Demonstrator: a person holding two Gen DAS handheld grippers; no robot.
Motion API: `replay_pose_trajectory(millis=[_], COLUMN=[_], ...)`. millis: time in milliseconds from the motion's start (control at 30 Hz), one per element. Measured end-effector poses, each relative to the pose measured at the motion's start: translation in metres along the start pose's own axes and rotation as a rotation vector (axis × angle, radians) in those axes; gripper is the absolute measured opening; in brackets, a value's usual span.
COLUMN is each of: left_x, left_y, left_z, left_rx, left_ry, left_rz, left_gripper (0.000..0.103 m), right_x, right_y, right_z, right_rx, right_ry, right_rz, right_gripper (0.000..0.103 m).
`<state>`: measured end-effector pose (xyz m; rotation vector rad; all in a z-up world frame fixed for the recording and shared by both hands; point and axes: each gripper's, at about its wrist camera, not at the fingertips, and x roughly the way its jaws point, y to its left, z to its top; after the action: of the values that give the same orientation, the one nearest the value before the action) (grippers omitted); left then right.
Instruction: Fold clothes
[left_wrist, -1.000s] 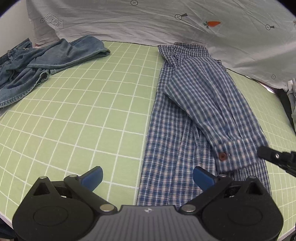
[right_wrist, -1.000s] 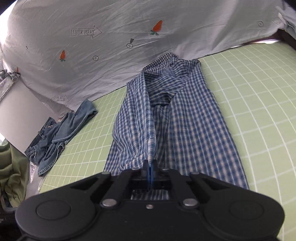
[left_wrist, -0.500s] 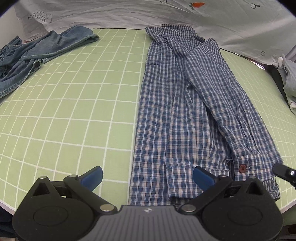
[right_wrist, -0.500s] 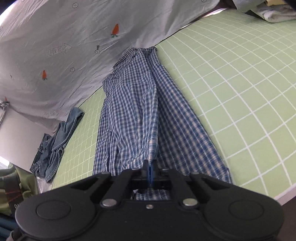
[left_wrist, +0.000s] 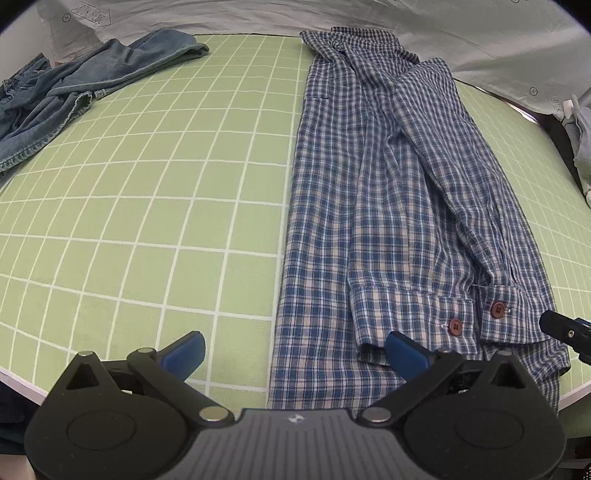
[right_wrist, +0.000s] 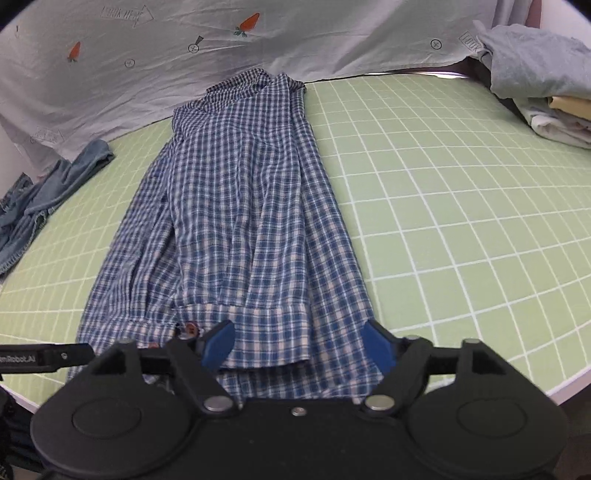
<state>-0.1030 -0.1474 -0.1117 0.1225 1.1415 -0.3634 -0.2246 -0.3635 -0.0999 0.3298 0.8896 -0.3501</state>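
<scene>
A blue plaid shirt (left_wrist: 373, 206) lies lengthwise on the green grid mat (left_wrist: 147, 192), both sleeves folded in over the body, cuffs with brown buttons near the front edge. My left gripper (left_wrist: 295, 350) is open above the shirt's near hem, nothing between its blue pads. In the right wrist view the same shirt (right_wrist: 236, 206) stretches away from me. My right gripper (right_wrist: 299, 347) hovers over the near sleeve cuff, its jaws opening; the cuff lies flat between the pads, which do not press on it.
A crumpled pair of jeans (left_wrist: 66, 92) lies at the mat's far left. Folded clothes (right_wrist: 546, 88) are stacked at the far right. A white printed sheet (right_wrist: 258, 40) hangs behind the mat. The mat's front edge (right_wrist: 535, 391) is close below both grippers.
The right gripper was shut on the sleeve's cuff and has let it go; the sleeve now lies flat on the shirt. Both grippers drew back toward the mat's front edge.
</scene>
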Motion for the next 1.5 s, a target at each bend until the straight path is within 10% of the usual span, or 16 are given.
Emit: replay_pose_trajectory(millis=[667,967,1133,1200,1267,1500], left_x=[0.001,-0.008,-0.014,-0.015,-0.015,-0.034], left_y=[-0.017,-0.039,-0.038,-0.034,-0.028,-0.005], left_z=[-0.028,-0.039,-0.043,-0.044,-0.043,-0.01], left_rx=[0.034,0.156,0.165,0.147,0.112,-0.076], left_ry=[0.046,0.015,-0.005,0.002,0.017,-0.011], left_rz=[-0.069,-0.113,-0.127,-0.147,-0.188,-0.376], left_gripper=[0.1,0.078,0.046,0.015,0.009,0.004], right_x=[0.024,0.021,0.008,0.004,0.002,-0.019], right_y=[-0.001,0.017,0.015,0.016,0.016,0.007], right_z=[-0.026,-0.042,-0.044,-0.044,-0.043,-0.016], right_rx=[-0.061,-0.134,-0.134,-0.138,-0.131,-0.025], right_ry=[0.136,0.153,0.12,0.108,0.113,0.054], right_rz=[-0.015,-0.033,-0.026,-0.02,0.018,0.148], right_gripper=[0.101,0.101,0.069,0.035,0.013,0.004])
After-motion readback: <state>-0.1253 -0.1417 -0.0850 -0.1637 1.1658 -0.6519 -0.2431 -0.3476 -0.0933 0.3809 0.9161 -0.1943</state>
